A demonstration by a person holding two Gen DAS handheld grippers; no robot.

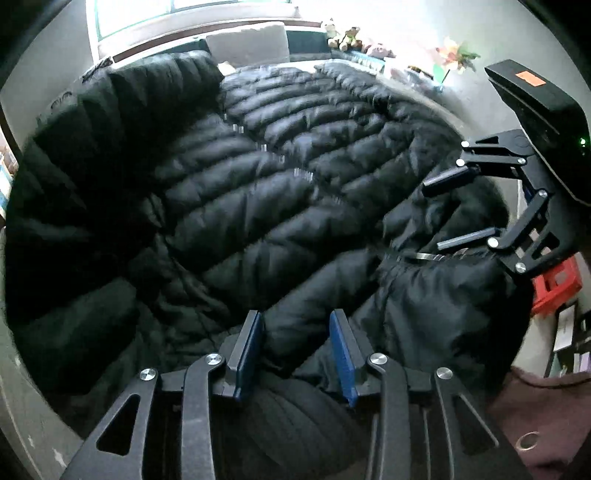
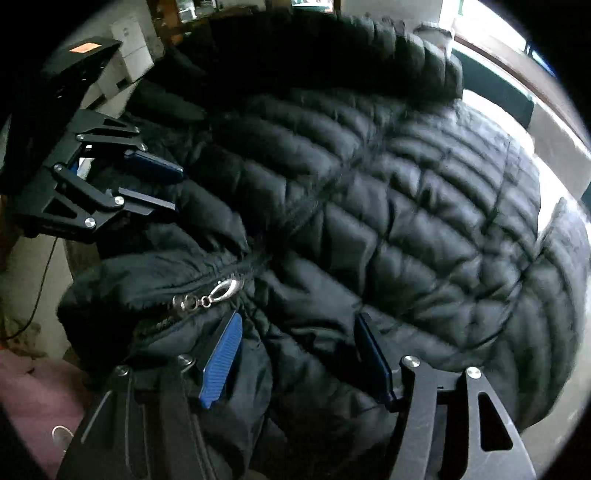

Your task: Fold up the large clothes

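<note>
A black quilted puffer jacket (image 1: 266,177) lies spread across a grey bench (image 1: 22,417), zipped front upward, collar end near the person and hem toward the far window (image 1: 192,14). The left tool (image 1: 295,354) stands with its blue pads spread, a puffed ridge of jacket fabric lying between them; whether the pads press that fabric cannot be told. The right tool (image 2: 299,354) is likewise spread, straddling quilted fabric just right of the silver zipper pull (image 2: 221,291); in the left wrist view it appears at the right edge (image 1: 461,210), fingers parted above the collar area. Both views show motion blur. Judged from this state, the next step is a grasp near the collar or shoulder. Risks: the filling is thick and slick, so a shallow pinch could slip out under the garment's weight; closing on a single quilt ridge could lift only the top layer and leave the back behind, giving a skewed fold. The right tool could also catch the zipper pull. Soft toys (image 1: 343,37) line the far sill.
</note>
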